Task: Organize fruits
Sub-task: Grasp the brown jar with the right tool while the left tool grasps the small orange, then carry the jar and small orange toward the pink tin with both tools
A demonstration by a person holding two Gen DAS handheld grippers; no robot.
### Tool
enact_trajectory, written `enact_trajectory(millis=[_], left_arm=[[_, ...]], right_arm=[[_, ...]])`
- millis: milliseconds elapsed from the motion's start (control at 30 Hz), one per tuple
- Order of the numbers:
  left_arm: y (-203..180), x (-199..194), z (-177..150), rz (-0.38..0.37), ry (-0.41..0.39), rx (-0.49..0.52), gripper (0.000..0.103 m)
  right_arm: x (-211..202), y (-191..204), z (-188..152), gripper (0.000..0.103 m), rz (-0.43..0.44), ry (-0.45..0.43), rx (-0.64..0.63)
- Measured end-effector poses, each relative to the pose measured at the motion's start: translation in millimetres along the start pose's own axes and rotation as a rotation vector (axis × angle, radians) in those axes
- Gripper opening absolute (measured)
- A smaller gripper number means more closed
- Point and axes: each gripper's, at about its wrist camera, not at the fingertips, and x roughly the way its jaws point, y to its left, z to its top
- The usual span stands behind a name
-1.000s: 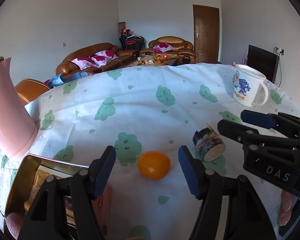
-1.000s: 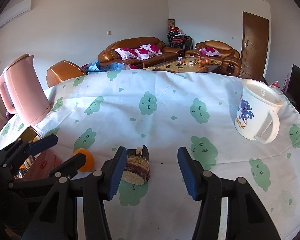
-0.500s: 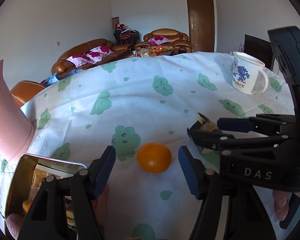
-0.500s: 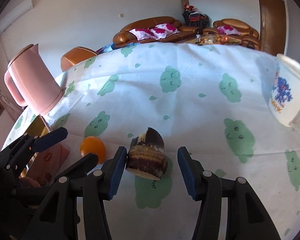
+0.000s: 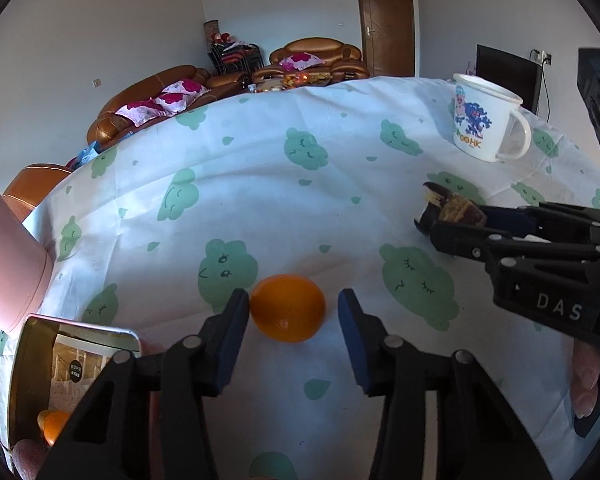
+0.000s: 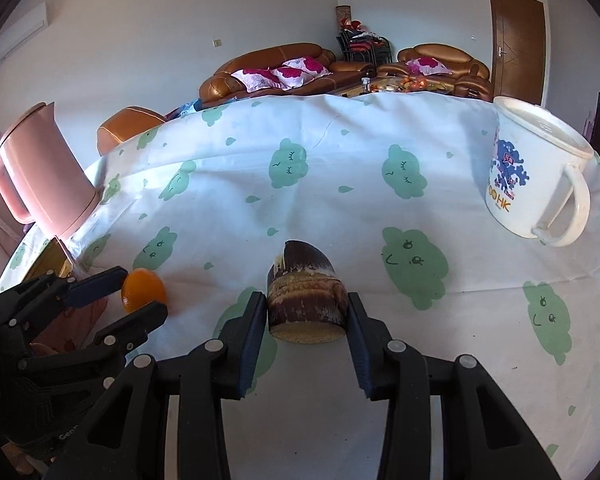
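Note:
An orange lies on the cloud-print tablecloth between the fingers of my left gripper. The left finger touches it and the right finger stands a little off it. The orange also shows in the right wrist view. A brown cut piece of fruit lies between the fingers of my right gripper, and both pads touch its sides. It shows in the left wrist view too. A gold tin at the lower left holds another orange.
A pink kettle stands at the table's left edge beside the tin. A white printed mug stands at the right. The two grippers work side by side, close together. Sofas and a door lie beyond the table.
Both grippers have moved forward and narrowed. The left one now brackets the orange. The right one has closed onto the brown fruit piece.

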Motion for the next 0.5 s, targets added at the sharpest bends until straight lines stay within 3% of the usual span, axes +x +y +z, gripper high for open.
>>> enact_trajectory(millis=[233, 500], left_arm=[[3.6, 14.8, 2.8, -0.033, 0.063, -0.019, 0.045], [5.7, 4.9, 2.0, -0.026, 0.01, -0.039, 0.04]], right_arm=[[1.2, 6.7, 1.1, 0.041, -0.003, -0.005, -0.033], [-2.7, 8.1, 0.2, 0.041, -0.002, -0.02, -0.042]])
